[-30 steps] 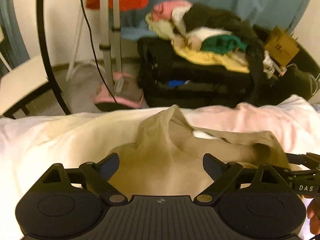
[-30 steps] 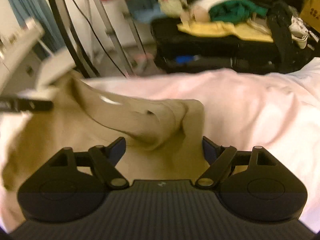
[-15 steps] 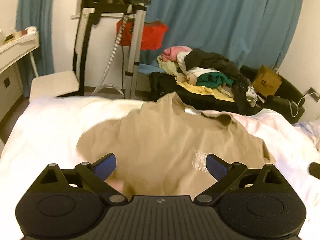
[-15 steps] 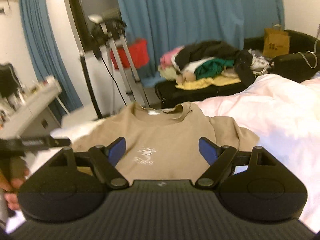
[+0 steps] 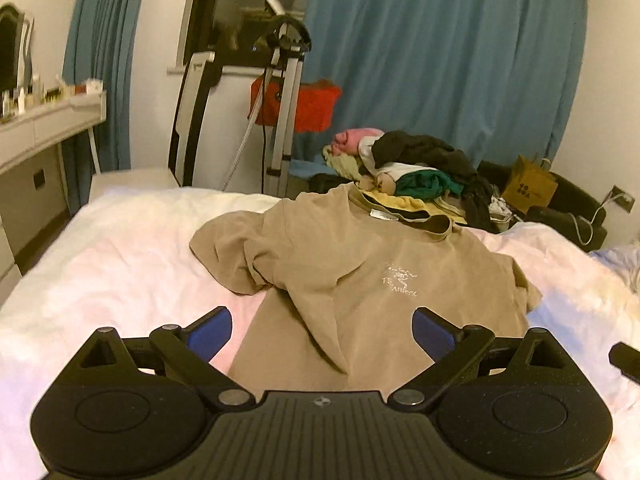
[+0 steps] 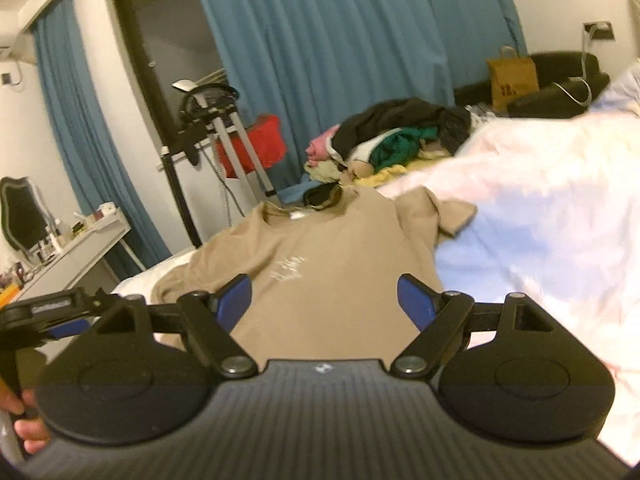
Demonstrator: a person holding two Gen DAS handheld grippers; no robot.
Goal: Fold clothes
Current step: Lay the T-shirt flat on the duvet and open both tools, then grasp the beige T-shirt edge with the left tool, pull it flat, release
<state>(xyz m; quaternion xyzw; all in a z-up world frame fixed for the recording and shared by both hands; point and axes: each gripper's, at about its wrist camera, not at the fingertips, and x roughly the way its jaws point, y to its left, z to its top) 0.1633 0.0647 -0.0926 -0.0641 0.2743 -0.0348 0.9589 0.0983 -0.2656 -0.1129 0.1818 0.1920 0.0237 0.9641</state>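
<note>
Both grippers — left [image 5: 322, 330] and right [image 6: 324, 298] — we are holding with jaws spread, pinching nothing. We are facing the tan shirt [image 5: 360, 280] lying front-up on the bed [image 5: 120, 248], collar away from us, hem nearest, left sleeve bunched. We are judging the left gripper nearer that sleeve. Its chest print is too small to read.

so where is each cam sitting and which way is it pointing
Left wrist: sits on the left gripper, above the near edge of the bed, looking along open fingers at the tan t-shirt and the clothes pile by the blue curtain; a dark piece of the other gripper shows at the right edge.
Right wrist: sits on the right gripper, tilted, facing the same shirt; the left gripper and a hand show at the left.
Shared: shirt, bed, clothes pile, curtain.
</note>
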